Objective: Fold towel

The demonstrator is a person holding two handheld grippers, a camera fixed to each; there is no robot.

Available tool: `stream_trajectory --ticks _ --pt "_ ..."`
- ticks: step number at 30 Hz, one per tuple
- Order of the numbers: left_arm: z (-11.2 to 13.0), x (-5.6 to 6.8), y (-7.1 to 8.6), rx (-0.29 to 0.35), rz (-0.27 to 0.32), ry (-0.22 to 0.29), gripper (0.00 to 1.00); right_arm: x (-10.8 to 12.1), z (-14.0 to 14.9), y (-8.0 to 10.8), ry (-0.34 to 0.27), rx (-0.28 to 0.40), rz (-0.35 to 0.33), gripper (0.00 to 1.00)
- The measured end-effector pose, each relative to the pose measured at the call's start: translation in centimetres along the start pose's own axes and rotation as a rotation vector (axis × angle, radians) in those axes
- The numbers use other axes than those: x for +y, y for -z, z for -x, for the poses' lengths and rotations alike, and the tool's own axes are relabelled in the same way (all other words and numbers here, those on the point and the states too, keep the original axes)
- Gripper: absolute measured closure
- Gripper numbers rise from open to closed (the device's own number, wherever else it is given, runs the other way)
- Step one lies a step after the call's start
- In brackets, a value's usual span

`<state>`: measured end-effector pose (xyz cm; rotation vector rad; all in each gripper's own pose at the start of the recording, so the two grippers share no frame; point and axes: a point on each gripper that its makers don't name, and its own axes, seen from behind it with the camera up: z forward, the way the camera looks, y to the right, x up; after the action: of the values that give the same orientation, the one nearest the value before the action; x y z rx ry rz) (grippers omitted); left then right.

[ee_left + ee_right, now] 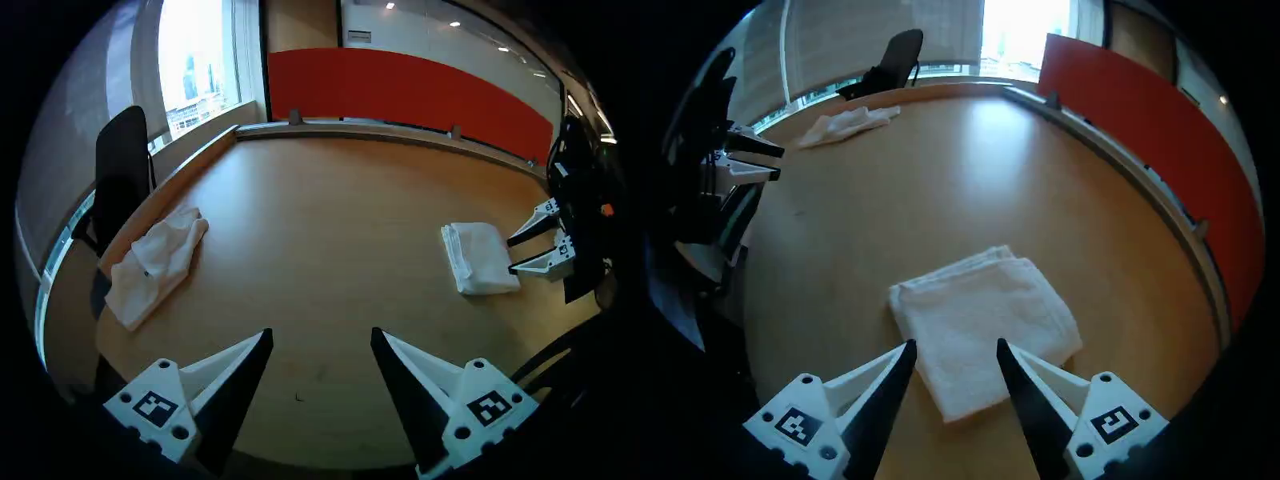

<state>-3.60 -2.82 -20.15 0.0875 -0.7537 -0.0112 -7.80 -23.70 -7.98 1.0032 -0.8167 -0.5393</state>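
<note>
The folded towel [478, 258] [984, 328] lay flat on the desk [320, 208], near its right side and just beside the right claw [510, 256] [956, 343]. It was a short rectangle. In the left gripper view its long axis ran from the near edge of the desk toward the red panel [400, 88]. In the right gripper view that axis lay across the claw's line, slightly askew. The layered edge faced away from that claw, toward the middle of the desk.

The right claw was open, its tips at the towel's near edge and gripping nothing; whether they touched the cloth could not be told. The left claw [321, 332] [780, 162] was open too, above bare desk and well apart from both towels.

A loose towel [156, 268] [846, 124] lay crumpled by the far left rim, near a dark chair [120, 176]. Its long axis followed that rim.

Each claw finger bore a square black-and-white marker [156, 406]. A small sign [359, 36] above the panel was too small to read.
</note>
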Motion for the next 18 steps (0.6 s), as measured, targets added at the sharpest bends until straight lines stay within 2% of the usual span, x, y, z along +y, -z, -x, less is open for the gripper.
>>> stream_trajectory --ticks 18 --pt "-0.2 0.6 -0.2 -0.003 0.003 -0.013 0.09 -0.4 6.6 0.1 -0.046 -0.101 0.023 0.25"
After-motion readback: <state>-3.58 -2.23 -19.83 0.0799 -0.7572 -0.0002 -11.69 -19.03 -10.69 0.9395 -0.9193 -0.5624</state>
